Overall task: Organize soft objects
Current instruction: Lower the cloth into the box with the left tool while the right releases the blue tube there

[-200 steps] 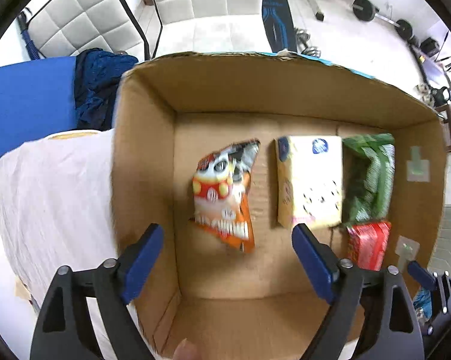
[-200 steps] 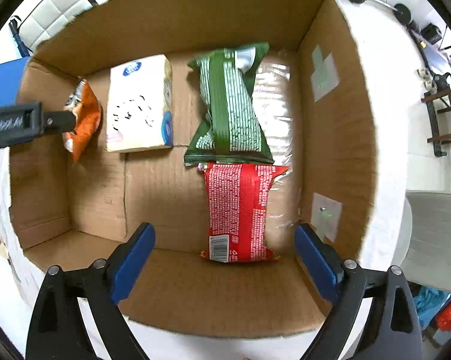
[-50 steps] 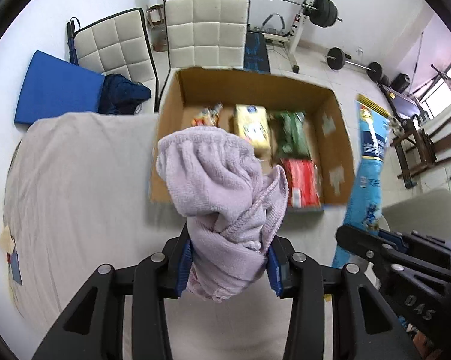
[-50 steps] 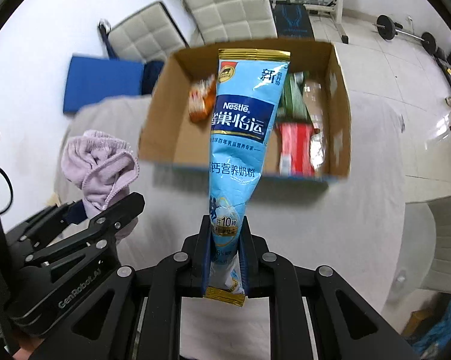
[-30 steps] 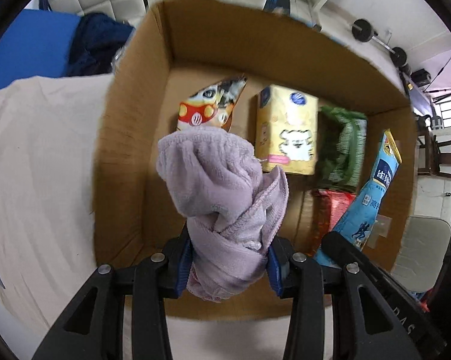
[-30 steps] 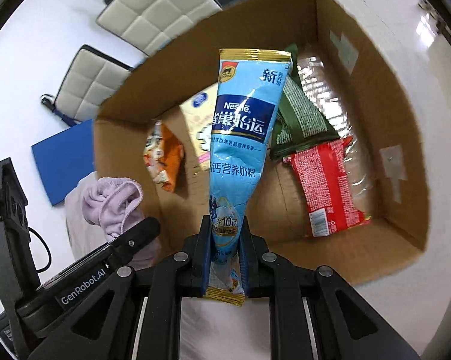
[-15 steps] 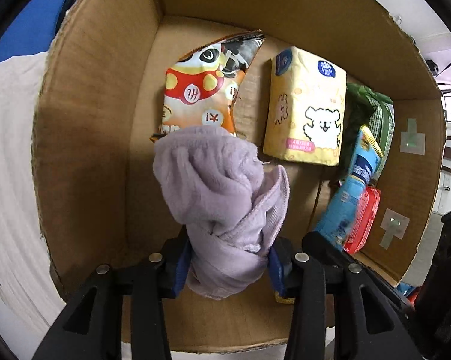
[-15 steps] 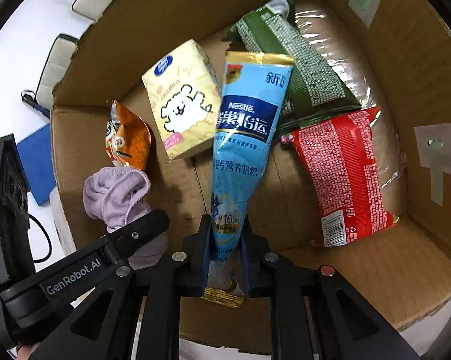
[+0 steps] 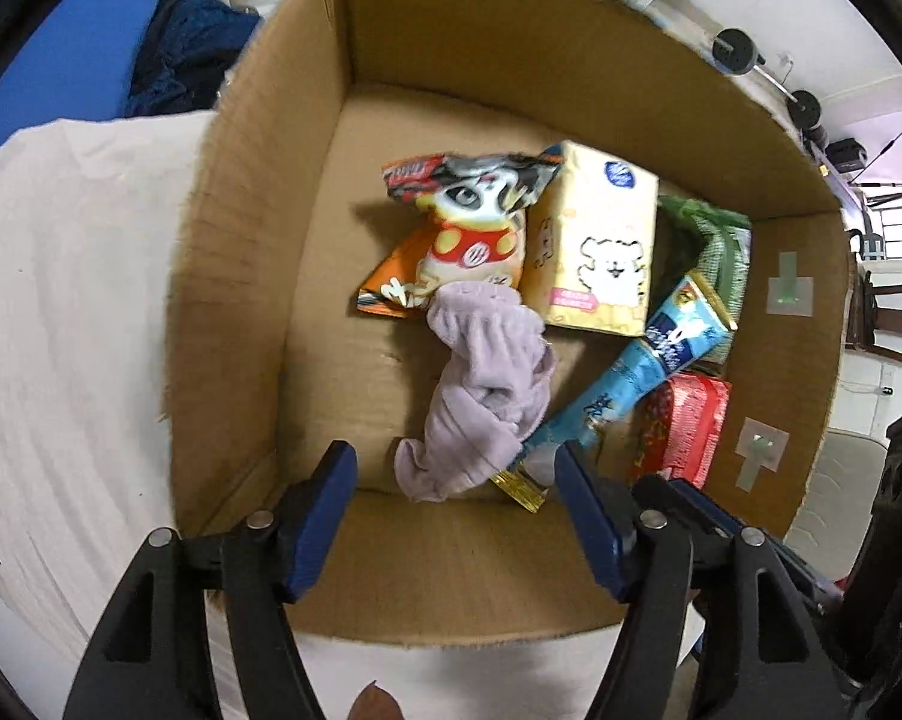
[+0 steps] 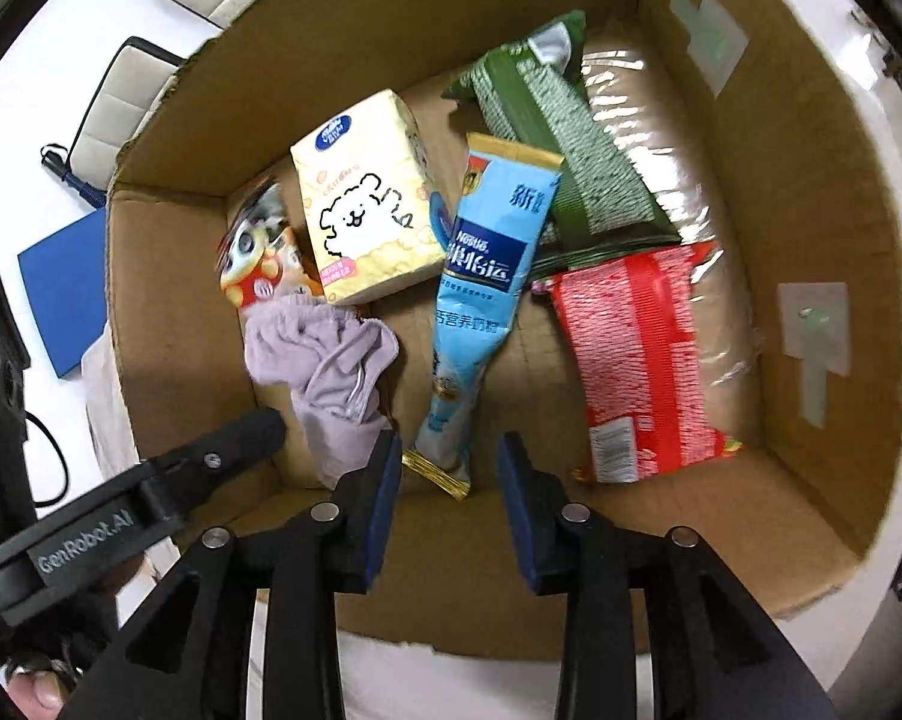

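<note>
A lilac cloth point(image 9: 481, 396) lies crumpled on the floor of the cardboard box point(image 9: 451, 90), partly over an orange cartoon snack bag point(image 9: 451, 246). My left gripper point(image 9: 454, 495) is open just in front of the cloth, free of it. A light blue Nestle pouch point(image 10: 481, 312) lies in the box point(image 10: 811, 192) beside the cloth point(image 10: 325, 360). My right gripper point(image 10: 451, 480) is open around the pouch's gold lower end without holding it. The pouch also shows in the left wrist view point(image 9: 631, 372).
The box also holds a yellow tissue pack point(image 10: 367, 228), a green bag point(image 10: 565, 162) and a red packet point(image 10: 637, 360). The box stands on a white cloth surface point(image 9: 61, 330). A blue mat point(image 9: 49, 60) and chairs lie beyond.
Both grippers have opened. The lilac cloth and the blue pouch have dropped onto the box floor. Both grippers have drawn back a little toward the near wall.
</note>
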{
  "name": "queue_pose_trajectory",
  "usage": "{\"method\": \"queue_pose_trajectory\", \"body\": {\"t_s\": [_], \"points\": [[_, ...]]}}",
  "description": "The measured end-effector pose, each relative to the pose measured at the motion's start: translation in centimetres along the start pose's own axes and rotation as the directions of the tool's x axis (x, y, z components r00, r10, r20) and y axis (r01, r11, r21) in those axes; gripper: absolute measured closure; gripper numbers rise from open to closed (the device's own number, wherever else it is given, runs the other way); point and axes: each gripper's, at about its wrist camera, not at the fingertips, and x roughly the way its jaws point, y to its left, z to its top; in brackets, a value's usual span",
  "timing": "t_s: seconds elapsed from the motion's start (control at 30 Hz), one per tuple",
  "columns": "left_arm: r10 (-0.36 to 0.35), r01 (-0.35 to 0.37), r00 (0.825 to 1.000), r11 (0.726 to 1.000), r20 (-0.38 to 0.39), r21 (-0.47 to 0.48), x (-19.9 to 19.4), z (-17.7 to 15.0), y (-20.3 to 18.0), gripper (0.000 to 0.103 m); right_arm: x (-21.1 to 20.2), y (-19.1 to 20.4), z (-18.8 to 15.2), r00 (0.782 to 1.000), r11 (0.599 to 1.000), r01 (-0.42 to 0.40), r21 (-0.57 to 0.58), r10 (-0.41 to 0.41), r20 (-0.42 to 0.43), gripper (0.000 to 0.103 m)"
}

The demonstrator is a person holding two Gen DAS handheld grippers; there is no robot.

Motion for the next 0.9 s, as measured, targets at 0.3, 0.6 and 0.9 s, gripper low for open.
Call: {"method": "queue_pose_trajectory", "body": {"t_s": [0.3, 0.6, 0.9], "points": [[0.096, -0.105, 0.987, 0.993, 0.130, 0.062, -2.3, -3.1, -1.6, 0.008, -3.0, -0.2, -0.6, 0.977, 0.969, 0.199, -0.144, -0.186, 0.102, 0.047], [0.128, -0.138, 0.973, 0.989, 0.192, 0.043, -2.7, -4.0, -1.2, 0.002, -6.4, 0.7, -1.4, 0.937, 0.919, 0.327, -0.222, -0.284, 0.203, 0.006], [0.150, -0.161, 0.958, 0.987, 0.245, 0.026, -4.3, -4.9, -0.9, 0.000, -7.9, 0.4, -1.6, 0.914, 0.903, 0.376, -0.208, -0.323, 0.247, 0.000]]}}
